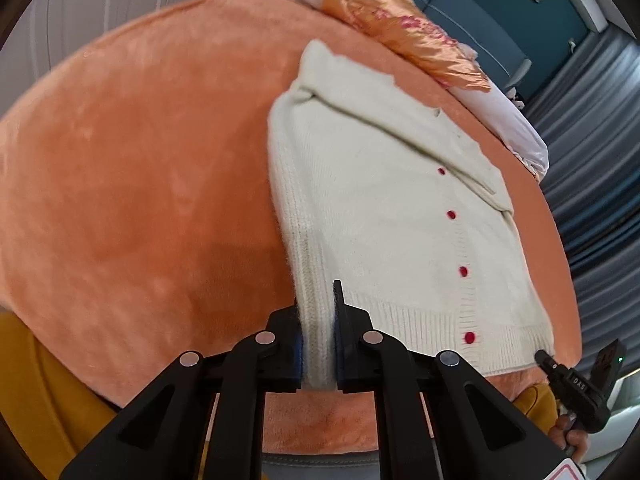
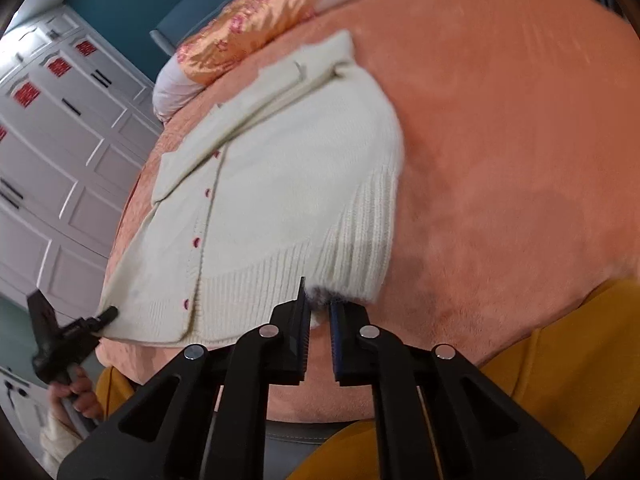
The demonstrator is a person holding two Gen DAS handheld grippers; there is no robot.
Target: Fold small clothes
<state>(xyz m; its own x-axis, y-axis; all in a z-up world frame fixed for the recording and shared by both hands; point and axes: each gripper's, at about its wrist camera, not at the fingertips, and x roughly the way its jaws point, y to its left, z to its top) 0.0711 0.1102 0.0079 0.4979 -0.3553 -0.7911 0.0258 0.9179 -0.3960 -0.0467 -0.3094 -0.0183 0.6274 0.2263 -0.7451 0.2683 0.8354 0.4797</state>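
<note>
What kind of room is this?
Most likely a bedroom. A cream cardigan lies on an orange plush blanket spread like a bed, pillows sit at its far end, and white panelled wardrobe doors stand alongside.

Cream cardigan (image 1: pixel 384 216): soft knit, slightly fuzzy, matt; ribbed hem and cuff, smoother stitch over the body. Buttons (image 1: pixel 451 214) small, red, faintly glossy. Orange blanket (image 1: pixel 140 168) beneath: plush, velvety pile, matt, mottled where the nap lies unevenly. Satin cushion (image 1: pixel 400 36) at the far edge: orange, shiny, crinkled, with a pink pattern. Left gripper (image 1: pixel 319 344) and right gripper (image 2: pixel 318 336): matt black plastic with polished round metal pins; blue pads (image 2: pixel 335 344) finely ridged. Wardrobe doors (image 2: pixel 60 152) smooth, painted white.
</note>
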